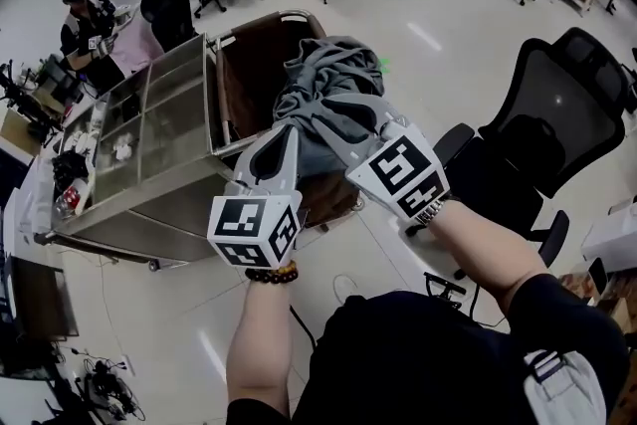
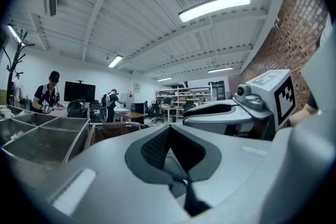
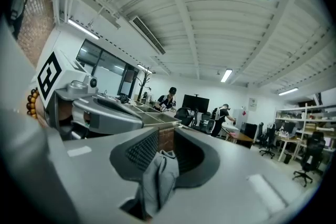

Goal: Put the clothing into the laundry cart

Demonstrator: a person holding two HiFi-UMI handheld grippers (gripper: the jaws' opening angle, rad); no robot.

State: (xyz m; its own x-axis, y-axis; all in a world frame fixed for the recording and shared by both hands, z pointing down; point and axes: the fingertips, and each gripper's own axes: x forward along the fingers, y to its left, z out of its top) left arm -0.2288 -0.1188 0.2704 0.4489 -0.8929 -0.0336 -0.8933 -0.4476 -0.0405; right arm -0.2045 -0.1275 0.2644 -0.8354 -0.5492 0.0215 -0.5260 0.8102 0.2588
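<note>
One grey garment (image 1: 328, 80) is under inspection. It is bunched between my two grippers and hangs just ahead of both sets of jaws, over the open mouth of the laundry cart (image 1: 267, 19).

Left gripper (image 2: 169, 139): clenched, with a fold of the grey cloth caught in the gap. Right gripper (image 3: 164, 147): likewise clamped on a thick twist of the same cloth, which spills back out of the jaws towards me.

Handling, in my judgement: soft, limp and light, with no stiffness to hold a shape. It will sag and trail from any pinch point. It does not look slippery or breakable. The best hold is a gathered bunch near the middle, so loose ends do not snag the rim.

Containers: the brown bag (image 1: 247, 85) sits directly below and beyond my jaws. What I can see of its inside shows nothing else, though the garment hides much of it. The steel trays (image 1: 149, 129), out past my left gripper, hold a few small items I cannot identify.
</note>
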